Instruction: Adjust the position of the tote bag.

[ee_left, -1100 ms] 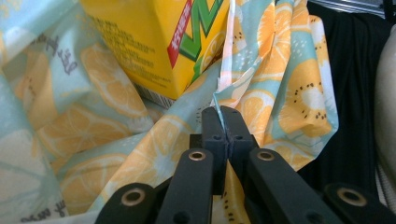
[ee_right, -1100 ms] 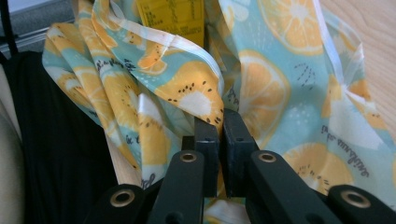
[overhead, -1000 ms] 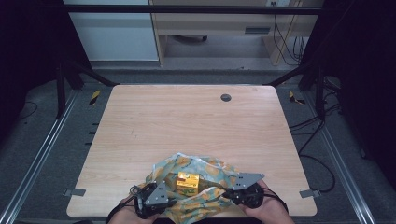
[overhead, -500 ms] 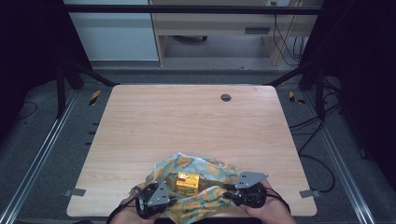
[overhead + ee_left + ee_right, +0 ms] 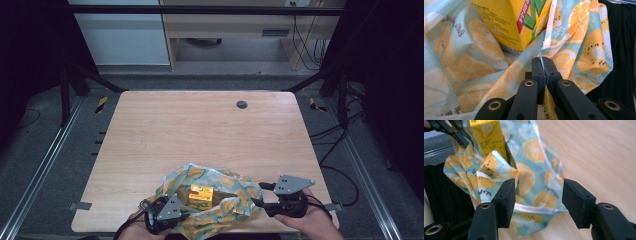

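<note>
Fruit-print bag [image 5: 220,197] sits at the bench's [image 5: 200,130] six o'clock edge with a yellow juice carton [image 5: 201,195] standing inside. Left tongs [image 5: 543,65] pinch its rim; right tongs [image 5: 537,195], at three o'clock, gape wide.

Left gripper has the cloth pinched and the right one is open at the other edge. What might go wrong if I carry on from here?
1. The left gripper pinches just a thin fold of the cloth; a hard pull may slip it free.
2. The yellow carton stands upright on the cloth, so tugging either side could tip it.
3. The right gripper is open around a loose edge; closing may catch only the hem. The cloth also overhangs the table near edge and could slide off.
</note>
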Demonstrator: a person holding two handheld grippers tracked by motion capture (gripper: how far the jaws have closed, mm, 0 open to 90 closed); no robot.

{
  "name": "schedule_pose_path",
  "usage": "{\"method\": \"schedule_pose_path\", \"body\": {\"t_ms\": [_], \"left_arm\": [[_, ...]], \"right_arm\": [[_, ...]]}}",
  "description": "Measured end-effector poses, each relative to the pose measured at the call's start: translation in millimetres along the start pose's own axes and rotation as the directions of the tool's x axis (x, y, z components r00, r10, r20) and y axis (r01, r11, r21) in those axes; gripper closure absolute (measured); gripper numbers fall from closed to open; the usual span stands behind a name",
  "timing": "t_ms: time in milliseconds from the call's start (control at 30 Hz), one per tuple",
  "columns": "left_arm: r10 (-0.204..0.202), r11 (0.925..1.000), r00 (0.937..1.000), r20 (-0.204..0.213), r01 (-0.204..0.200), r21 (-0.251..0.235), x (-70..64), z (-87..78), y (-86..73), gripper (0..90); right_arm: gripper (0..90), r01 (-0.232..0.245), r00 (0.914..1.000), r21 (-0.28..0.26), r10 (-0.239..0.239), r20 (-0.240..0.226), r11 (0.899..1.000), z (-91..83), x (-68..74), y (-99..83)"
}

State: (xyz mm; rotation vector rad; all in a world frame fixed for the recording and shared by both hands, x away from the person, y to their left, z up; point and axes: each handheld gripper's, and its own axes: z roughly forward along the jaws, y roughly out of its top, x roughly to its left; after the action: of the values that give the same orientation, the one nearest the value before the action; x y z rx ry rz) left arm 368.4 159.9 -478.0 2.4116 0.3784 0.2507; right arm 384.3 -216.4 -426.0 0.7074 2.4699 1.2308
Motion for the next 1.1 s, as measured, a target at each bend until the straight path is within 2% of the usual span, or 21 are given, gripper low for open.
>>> {"method": "schedule_pose_path", "body": {"t_ms": [133, 267, 367, 533, 700, 800, 900, 967, 1033, 1100], "left_arm": [[-0.001, 1.0000, 1.0000, -0.002, 0.001, 0.000, -0.2, 0.3, -0.1, 89.7], [0.000, 1.0000, 1.0000, -0.002, 0.000, 0.001, -0.2, 1.0, 0.3, 89.7], [0.001, 1.0000, 1.0000, 0.001, -0.001, 0.000, -0.3, 0.8, 0.2, 89.7], [0.003, 1.0000, 1.0000, 0.002, -0.003, -0.001, -0.1, -0.1, -0.3, 89.6], [0.012, 0.9999, 0.9999, -0.008, -0.012, 0.002, -0.7, -0.2, 0.0, 89.6], [0.009, 1.0000, 1.0000, -0.003, -0.009, -0.001, -1.0, -0.7, 0.1, 89.5], [0.010, 0.9999, 0.9999, -0.009, -0.010, -0.001, -1.3, -0.3, 0.3, 89.5], [0.016, 0.9999, 0.9998, -0.013, -0.016, 0.004, -1.5, 0.2, 0.7, 89.4], [0.017, 0.9999, 0.9998, -0.012, -0.017, 0.004, -2.0, 0.5, 1.1, 89.3], [0.020, 0.9998, 0.9997, -0.014, -0.020, 0.006, -2.4, 0.6, 1.2, 89.3]], "right_arm": [[44.8, 0.013, 0.9997, -0.033, -0.013, 0.018, 0.999, -14.4, -9.2, 13.9], [44.9, 0.018, 0.9994, -0.042, -0.017, 0.031, 0.999, -12.4, -16.1, 27.7], [43.2, 0.018, 0.9996, -0.036, -0.017, 0.023, 0.999, 3.2, -16.1, 37.8], [39.1, 0.028, 0.9996, -0.020, -0.028, -0.007, 0.999, 41.7, -8.2, 48.8], [32.8, 0.038, 0.9978, 0.003, -0.038, -0.055, 0.999, 75.5, 1.3, 54.4], [33.5, 0.038, 0.9968, 0.037, -0.036, -0.071, 0.999, 90.0, 4.4, 52.2], [38.8, 0.052, 0.9960, 0.079, -0.046, -0.077, 0.996, 100.3, 7.3, 45.7], [46.7, 0.051, 0.9962, 0.104, -0.043, -0.076, 0.993, 104.7, 7.2, 41.0], [58.2, 0.047, 0.9966, 0.121, -0.038, -0.073, 0.992, 107.8, 5.2, 37.2], [74.6, 0.043, 0.9972, 0.133, -0.034, -0.067, 0.990, 108.9, 2.3, 35.1]]}}
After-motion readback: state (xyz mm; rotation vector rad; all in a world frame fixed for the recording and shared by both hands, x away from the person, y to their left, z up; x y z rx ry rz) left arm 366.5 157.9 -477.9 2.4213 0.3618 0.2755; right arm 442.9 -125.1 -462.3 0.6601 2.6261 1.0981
